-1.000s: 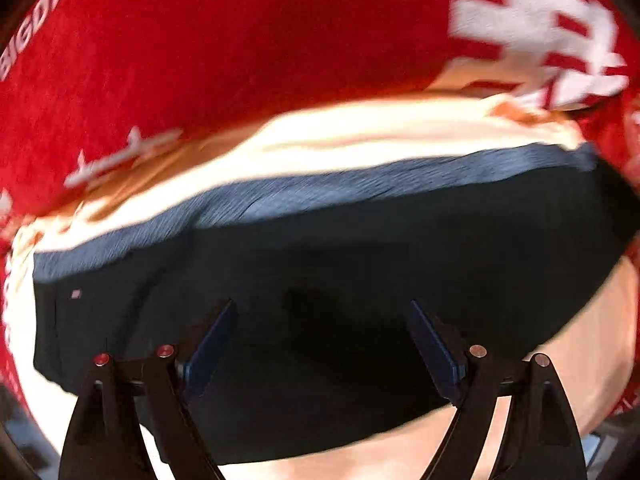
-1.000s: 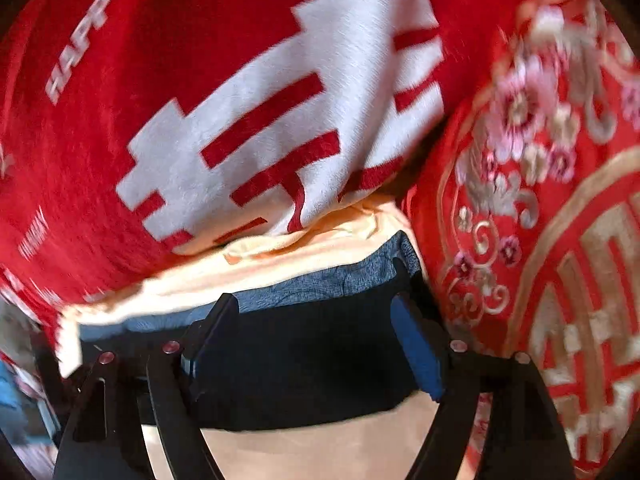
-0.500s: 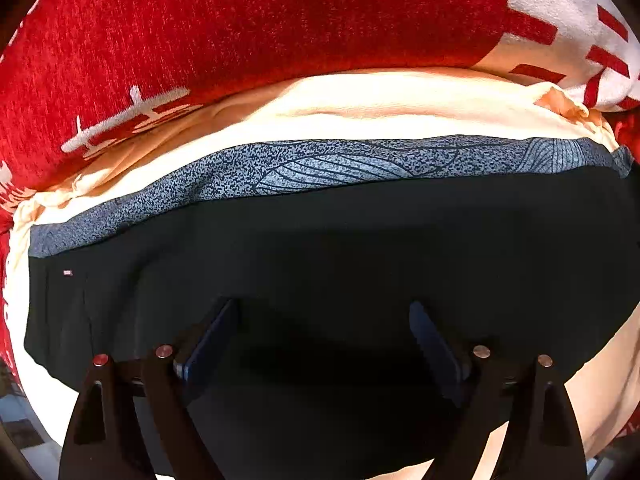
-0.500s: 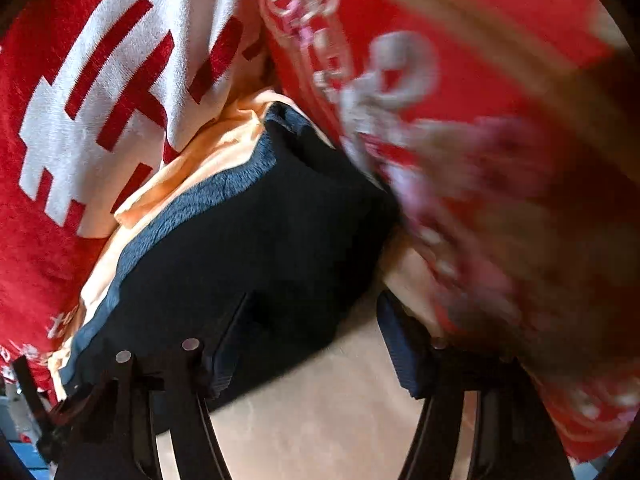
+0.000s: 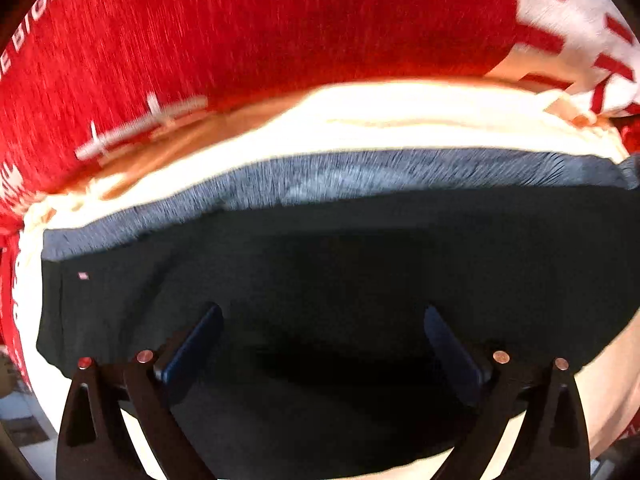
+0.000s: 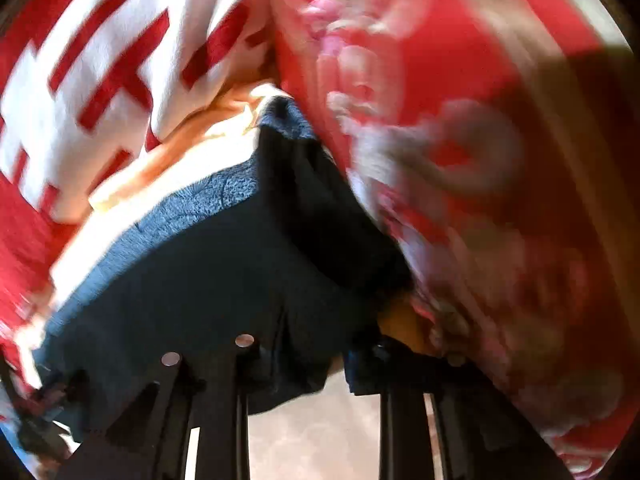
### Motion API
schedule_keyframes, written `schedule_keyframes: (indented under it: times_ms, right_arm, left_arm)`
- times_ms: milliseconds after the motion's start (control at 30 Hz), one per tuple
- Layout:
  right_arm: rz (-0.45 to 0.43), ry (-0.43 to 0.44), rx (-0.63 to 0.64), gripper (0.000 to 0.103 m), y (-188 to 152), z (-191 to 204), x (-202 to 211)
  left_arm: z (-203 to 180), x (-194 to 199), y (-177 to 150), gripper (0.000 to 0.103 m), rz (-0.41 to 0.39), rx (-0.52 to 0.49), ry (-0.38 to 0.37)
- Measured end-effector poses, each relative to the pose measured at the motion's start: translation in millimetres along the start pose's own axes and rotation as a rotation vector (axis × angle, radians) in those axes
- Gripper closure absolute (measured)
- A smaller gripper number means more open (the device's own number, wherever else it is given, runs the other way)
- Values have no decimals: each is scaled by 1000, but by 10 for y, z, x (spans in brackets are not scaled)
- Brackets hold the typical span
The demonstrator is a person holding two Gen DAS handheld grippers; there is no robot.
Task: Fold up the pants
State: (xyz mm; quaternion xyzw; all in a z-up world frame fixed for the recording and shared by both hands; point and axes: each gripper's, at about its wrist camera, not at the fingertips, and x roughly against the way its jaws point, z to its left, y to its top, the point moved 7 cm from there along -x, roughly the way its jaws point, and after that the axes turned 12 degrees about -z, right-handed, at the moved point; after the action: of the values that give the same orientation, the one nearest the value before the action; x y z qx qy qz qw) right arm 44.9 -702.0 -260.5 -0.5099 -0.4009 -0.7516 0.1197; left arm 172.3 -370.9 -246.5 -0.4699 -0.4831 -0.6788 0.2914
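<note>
Dark pants (image 5: pixel 360 260) with a speckled grey-blue band (image 5: pixel 340 176) along the far edge lie flat on a cream sheet (image 5: pixel 360 120). My left gripper (image 5: pixel 322 344) points down just over the middle of the pants. Its jaws are still opening wide, with nothing between the pads. In the right wrist view the pants (image 6: pixel 220 280) end at a corner by a red embroidered quilt. My right gripper (image 6: pixel 308 364) is low at that near right corner. Its jaws are closing, and a bunched fold of dark cloth sits pinched between the fingers (image 6: pixel 264 364).
A red blanket with white lettering (image 5: pixel 280 32) lies beyond the sheet. A red quilt with floral embroidery (image 6: pixel 480 160) crowds the pants' right edge, touching them. Bare cream sheet (image 6: pixel 320 432) shows in front of the pants.
My right gripper dropped onto the pants' right corner, rolled, and its jaws narrowed around the cloth. My left gripper's jaws spread a little wider over the pants.
</note>
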Motion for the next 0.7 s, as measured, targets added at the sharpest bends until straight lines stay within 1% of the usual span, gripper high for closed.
schedule_keyframes:
  times_ms: [33, 67, 133, 167, 200, 267, 300, 367, 400, 433, 467, 500, 533, 567, 600, 633, 667, 700]
  right_arm:
    - [-27, -19, 7, 76, -27, -3, 173]
    - [-52, -8, 3, 76, -43, 20, 314]
    - [-93, 81, 47, 76, -78, 210, 576]
    - [-93, 134, 118, 76, -111, 409, 645]
    - [-79, 166, 175, 76, -123, 559, 641]
    - [-47, 257, 278, 76, -134, 957, 474]
    - [-35, 286, 292, 76, -129, 1126, 373]
    - [-8, 326, 318, 76, -108, 1426, 40]
    - [18, 336, 340, 76, -107, 1563, -149]
    - [29, 338, 350, 76, -201, 1633, -225]
    - [48, 325, 366, 76, -201, 1685, -406]
    - [38, 289, 381, 79, -165, 1668, -551]
    - [11, 284, 380, 80, -134, 1662, -577]
    - [-7, 298, 369, 82, -82, 1636, -594]
    - [-32, 274, 366, 82, -2, 1570, -610]
    - [-49, 217, 378, 82, 47, 1511, -631]
    - [-66, 128, 381, 81, 142, 1369, -661]
    - [-54, 105, 343, 81, 206, 1247, -672]
  left_arm:
    - [-6, 35, 43, 1, -14, 0, -11]
    - [-22, 62, 69, 1, -24, 0, -17]
    - [-58, 43, 154, 1, -41, -10, -31]
    - [-93, -5, 195, 1, -42, -18, -29]
    - [-136, -94, 254, 1, -42, -22, -19]
    - [-206, -222, 366, 1, -50, 3, -8]
    - [-197, -310, 419, 1, -52, 39, 6]
    - [-155, -480, 503, 1, -45, 104, 12]
    - [-129, -536, 536, 1, -46, 119, 10]
    - [-99, -581, 582, 1, -56, 128, 7]
    - [-85, -606, 622, 1, -70, 126, 15]
    - [-37, -641, 673, 1, -77, 109, 40]
    - [12, -671, 713, 1, -76, 96, 59]
    - [104, -696, 755, 1, -74, 98, 77]
    - [177, -696, 773, 1, -69, 110, 89]
    - [258, -683, 783, 1, -63, 123, 99]
    - [336, -646, 780, 1, -56, 135, 110]
    - [422, -585, 759, 1, -51, 141, 116]
